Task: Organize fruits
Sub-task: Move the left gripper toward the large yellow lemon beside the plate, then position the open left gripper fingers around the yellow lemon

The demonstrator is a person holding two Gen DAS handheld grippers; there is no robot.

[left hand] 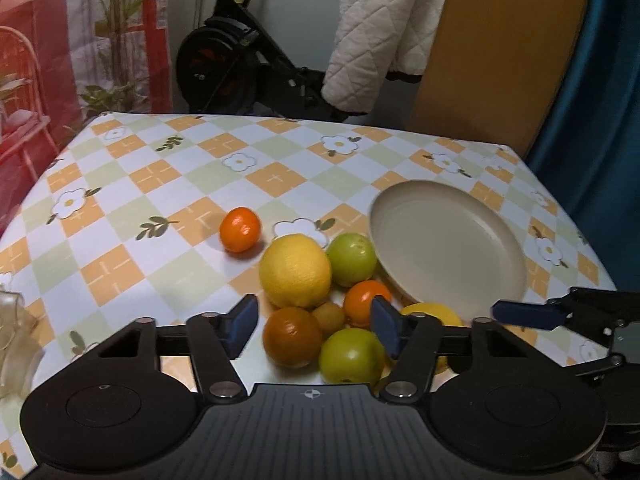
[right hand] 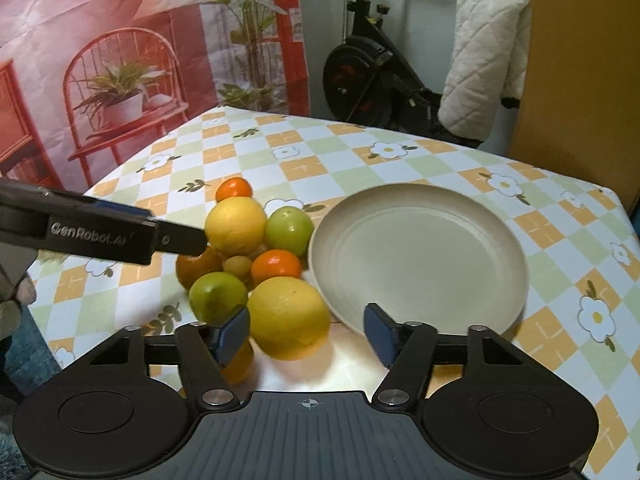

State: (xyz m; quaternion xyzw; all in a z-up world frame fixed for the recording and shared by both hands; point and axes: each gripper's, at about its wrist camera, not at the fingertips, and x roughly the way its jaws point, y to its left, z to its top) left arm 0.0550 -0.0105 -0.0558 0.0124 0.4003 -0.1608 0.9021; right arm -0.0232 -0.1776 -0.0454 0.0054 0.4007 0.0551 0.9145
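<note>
Fruit lies heaped on the chequered tablecloth beside an empty beige plate [left hand: 448, 240] [right hand: 416, 256]. My left gripper [left hand: 314, 326] stands open over the heap. A dark orange [left hand: 292, 336], a small tan fruit [left hand: 329, 319] and a green apple [left hand: 352, 356] lie between its blue pads, none of them pressed. My right gripper [right hand: 306, 334] is open too. A large yellow citrus [right hand: 288, 318] sits between its pads, close to the left pad, with a gap on the right. A second yellow citrus [left hand: 295, 270], another green apple [left hand: 352, 258] and an orange [left hand: 366, 300] lie further back.
One tangerine [left hand: 240, 229] sits apart, to the left of the heap. The left gripper's arm [right hand: 100, 232] reaches in over the heap's left side in the right wrist view. Beyond the table's far edge stand an exercise bike [left hand: 224, 64] and a quilted cloth [left hand: 380, 40].
</note>
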